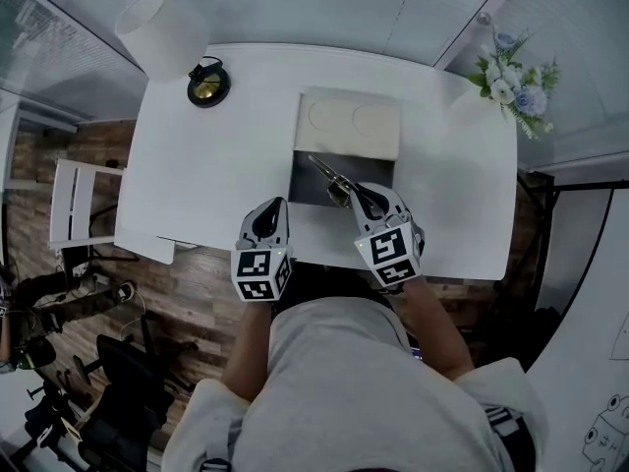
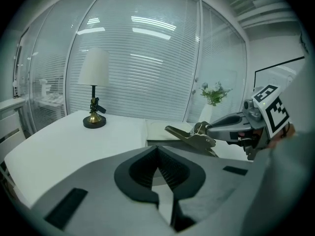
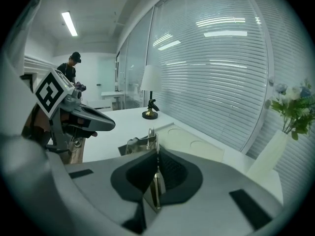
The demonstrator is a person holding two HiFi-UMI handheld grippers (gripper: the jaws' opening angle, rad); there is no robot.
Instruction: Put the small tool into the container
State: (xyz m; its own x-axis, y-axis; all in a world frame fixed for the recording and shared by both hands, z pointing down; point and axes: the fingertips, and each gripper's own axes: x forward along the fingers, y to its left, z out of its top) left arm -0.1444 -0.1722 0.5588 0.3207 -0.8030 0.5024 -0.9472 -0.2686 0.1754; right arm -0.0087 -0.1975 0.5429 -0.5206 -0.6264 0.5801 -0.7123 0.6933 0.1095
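**Item: small tool, held over container**

- Right gripper (image 1: 354, 193): jaws pressed onto the small tool (image 1: 329, 173), a thin metal clip-like piece. It was pinched edge-on between the pads, and its free end stuck out ahead of the jaw tips.
- Container (image 1: 310, 193): a grey open tray on the white table (image 1: 216, 165). It lay directly below and ahead of the right gripper's tips, with the tool poised above its opening and clear of the floor.
- Cream lid (image 1: 349, 124): flat, with two round recesses, lying beyond the tray on its far side and touching it.
- Left gripper (image 1: 273, 207): jaws pressed together with nothing between them. It was level with the right gripper, on its left, near the table's front edge and beside the tray.
- Lamp (image 1: 208, 85): brass base and white shade, far ahead and left of both grippers.
- Flowers (image 1: 516, 82): far ahead and right of the right gripper.
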